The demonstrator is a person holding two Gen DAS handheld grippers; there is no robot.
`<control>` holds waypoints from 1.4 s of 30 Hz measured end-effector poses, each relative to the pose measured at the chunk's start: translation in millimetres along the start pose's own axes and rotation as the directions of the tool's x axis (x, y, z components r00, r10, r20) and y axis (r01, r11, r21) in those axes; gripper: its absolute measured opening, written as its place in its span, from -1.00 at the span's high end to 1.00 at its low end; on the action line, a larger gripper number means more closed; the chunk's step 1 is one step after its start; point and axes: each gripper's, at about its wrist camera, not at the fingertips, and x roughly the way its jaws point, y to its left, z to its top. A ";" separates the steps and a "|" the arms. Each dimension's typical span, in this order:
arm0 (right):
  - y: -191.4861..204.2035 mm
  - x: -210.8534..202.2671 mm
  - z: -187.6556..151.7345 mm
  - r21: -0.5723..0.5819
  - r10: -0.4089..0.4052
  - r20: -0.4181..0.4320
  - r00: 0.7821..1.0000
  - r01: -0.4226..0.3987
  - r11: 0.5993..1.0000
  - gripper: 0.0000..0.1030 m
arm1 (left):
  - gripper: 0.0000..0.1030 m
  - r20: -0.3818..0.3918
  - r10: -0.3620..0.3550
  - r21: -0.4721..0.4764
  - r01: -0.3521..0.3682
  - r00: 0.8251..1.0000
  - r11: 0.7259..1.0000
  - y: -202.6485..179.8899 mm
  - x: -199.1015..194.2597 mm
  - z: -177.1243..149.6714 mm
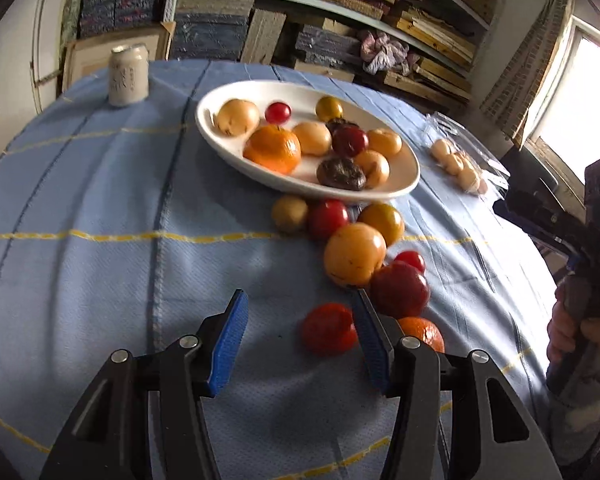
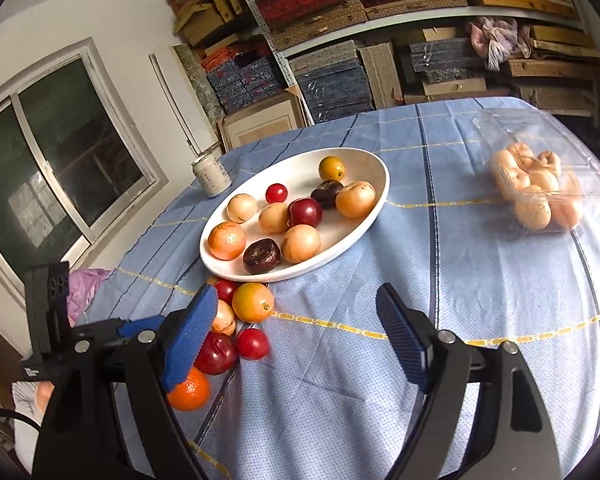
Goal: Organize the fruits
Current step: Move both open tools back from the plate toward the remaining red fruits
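A white oval plate point(image 1: 409, 174) point(image 2: 379, 172) on the blue checked cloth holds several fruits: orange, yellow, red and dark. In front of it lies a loose cluster with a big yellow-orange fruit point(image 1: 353, 254), a dark red plum point(image 1: 399, 294) point(image 2: 216, 352), a tangerine point(image 1: 423, 332) point(image 2: 190, 390) and a red-orange fruit point(image 1: 327, 328). My left gripper point(image 1: 300, 300) is open and low over the cloth. The red-orange fruit sits between its fingers, against the right pad and clear of the left one. My right gripper point(image 2: 296, 296) is open over bare cloth, with the cluster just left of its left finger.
A pale drink can point(image 1: 128, 76) point(image 2: 212, 176) stands at the far left of the table. A clear plastic clamshell point(image 2: 539, 184) point(image 1: 459, 164) with pale round fruits lies at the right. A person's hand point(image 1: 579, 328) grips the other gripper's handle. Stacked shelves stand behind the table.
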 end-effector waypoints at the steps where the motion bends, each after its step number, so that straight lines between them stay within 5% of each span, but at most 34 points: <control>1: 1.2 0.0 0.2 0.000 -0.001 0.002 1.000 0.001 1.000 -0.59 | -0.08 -0.006 -0.011 -0.002 0.011 1.000 1.000 -0.5 1.7 -0.3; 17: 6.5 3.4 -1.0 -0.018 -0.018 -0.013 1.000 0.018 1.000 -0.65 | -0.05 0.009 -0.007 0.028 0.007 1.000 1.000 -14.5 0.1 -7.3; 27: 7.6 11.8 -4.8 -0.027 -0.043 -0.038 0.998 0.042 0.999 -0.70 | -0.08 0.074 0.067 0.134 -0.077 0.995 0.988 -29.6 -4.5 -15.2; 34: 9.3 12.2 -4.6 -0.027 -0.053 -0.037 0.998 0.052 0.998 -0.73 | -0.08 0.013 -0.023 0.101 0.022 1.000 0.995 -28.6 0.4 -18.9; 42: 9.1 11.1 -5.8 -0.025 -0.063 -0.037 0.997 0.062 0.998 -0.80 | -0.09 0.005 0.001 0.064 -0.001 1.000 0.998 -21.8 6.6 -17.4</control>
